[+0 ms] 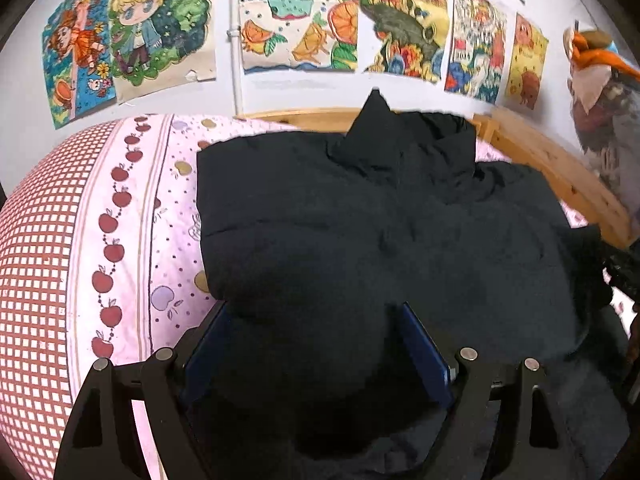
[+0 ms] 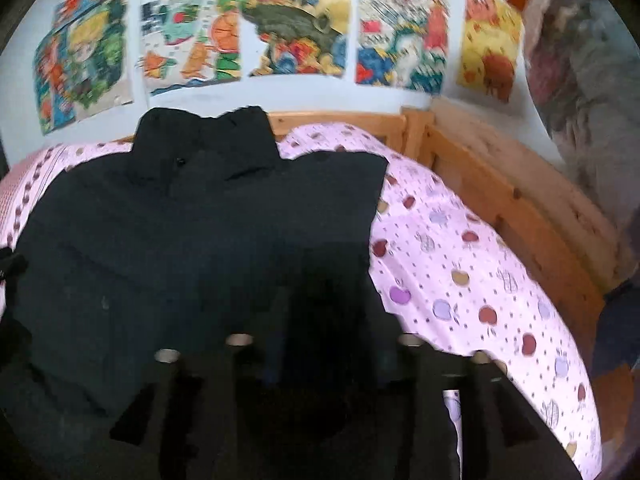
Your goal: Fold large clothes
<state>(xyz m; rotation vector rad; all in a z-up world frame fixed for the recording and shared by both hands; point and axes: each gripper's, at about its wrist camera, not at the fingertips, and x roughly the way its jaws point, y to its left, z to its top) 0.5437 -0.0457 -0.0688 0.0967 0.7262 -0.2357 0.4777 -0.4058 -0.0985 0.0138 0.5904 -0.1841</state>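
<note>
A large black padded jacket [image 1: 380, 220] lies spread on the bed, collar toward the wall. My left gripper [image 1: 312, 308] is at its near edge. A thick bulge of the jacket fills the gap between the blue pads [image 1: 424, 344], which stand wide and press on it from both sides. In the right wrist view the same jacket [image 2: 180, 220] covers the left half of the bed. My right gripper [image 2: 330, 284] hangs over the jacket's right edge. It is dark and blurred, its fingers stand apart, and I see nothing clamped between them.
The pink apple-print sheet [image 2: 460, 260] covers the bed, with a red-checked part [image 1: 36, 260] at the left. A wooden bed frame [image 2: 500, 208] runs along the back and right. Colourful drawings [image 1: 296, 20] hang on the wall. Hanging clothes [image 1: 600, 92] are at the far right.
</note>
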